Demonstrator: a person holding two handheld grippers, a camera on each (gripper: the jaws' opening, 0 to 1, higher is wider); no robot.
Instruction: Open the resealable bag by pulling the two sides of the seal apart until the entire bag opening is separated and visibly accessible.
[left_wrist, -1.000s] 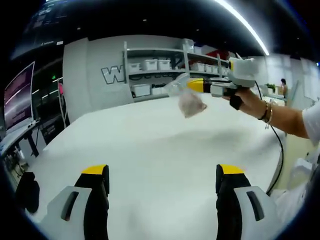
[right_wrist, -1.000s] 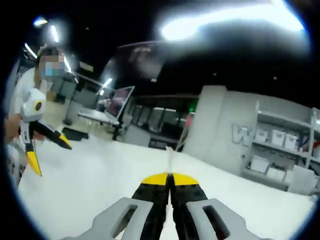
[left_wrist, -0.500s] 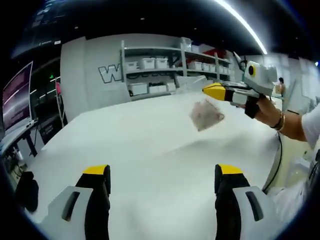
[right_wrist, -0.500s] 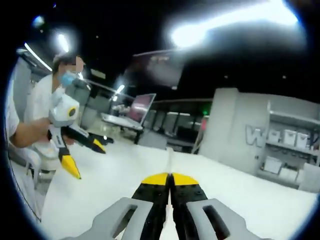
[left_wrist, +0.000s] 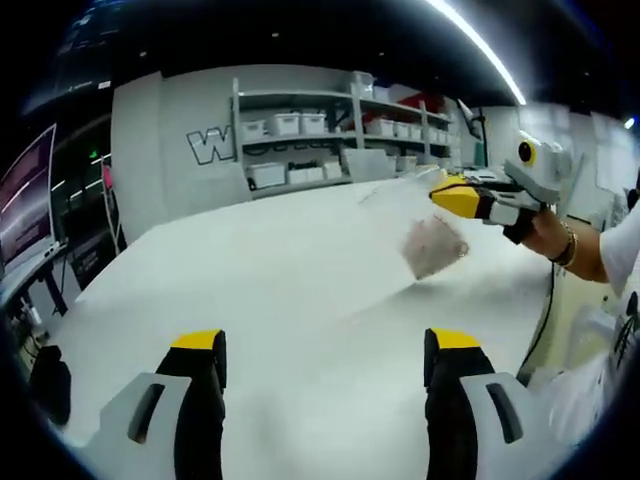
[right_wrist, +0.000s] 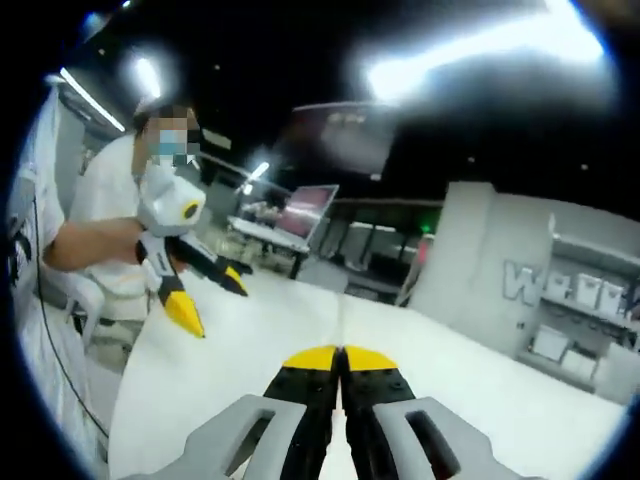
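While the left gripper (left_wrist: 318, 350) hangs low over the white table (left_wrist: 270, 270) with its yellow-tipped jaws spread wide and nothing between them, white storage bins (left_wrist: 283, 124) sit in rows on the shelving (left_wrist: 300, 130) against the far grey wall; what they hold cannot be told. Further right in the left gripper view, the resealable bag (left_wrist: 420, 225) hangs in the air above the table, pinched at its top edge by the right gripper (left_wrist: 452, 194), whose jaws are pressed together on the plastic. The bag is clear and crumpled, tilted, with a pinkish-brown lump of contents (left_wrist: 435, 247) sagging in its lower end; its upper part is nearly see-through and hard to make out, and whether the seal is parted cannot be told. A hand (left_wrist: 545, 232) with a bracelet holds that gripper.

From the right gripper view, the left gripper (right_wrist: 205, 298) appears at the left, held by a person (right_wrist: 100, 220) in white, its two yellow tips well apart. At centre, the right gripper (right_wrist: 342, 357) shows its jaws closed tight on a thin edge of the bag (right_wrist: 340, 318) rising from between them.
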